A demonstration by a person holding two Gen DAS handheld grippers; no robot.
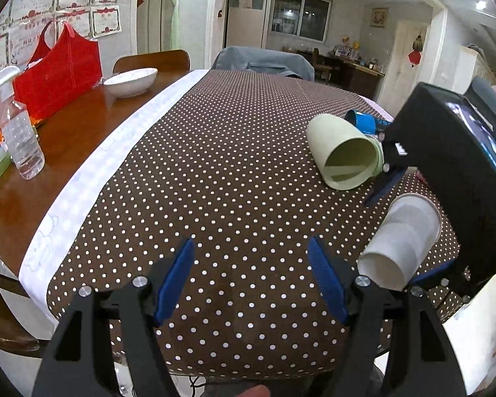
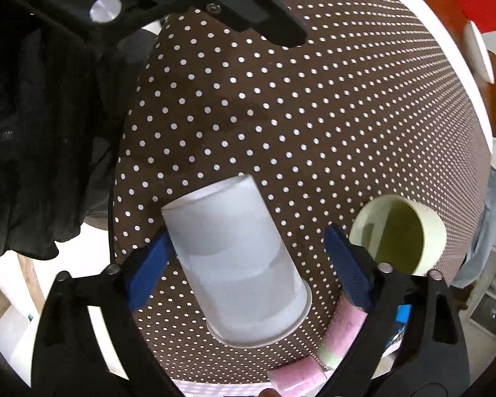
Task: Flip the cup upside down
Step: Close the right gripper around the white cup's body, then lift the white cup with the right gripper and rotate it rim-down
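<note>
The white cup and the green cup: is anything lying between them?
One blue pad of the right gripper sits between the white cup and green cup, right wrist view.

On the desk (image 1: 82,139), one cup (image 1: 400,241) is lying at four o'clock, another cup (image 1: 344,152) lying behind it at two o'clock.

A home dining room: dining table (image 1: 66,139), bowl (image 1: 131,81), fridge (image 1: 246,26).
</note>
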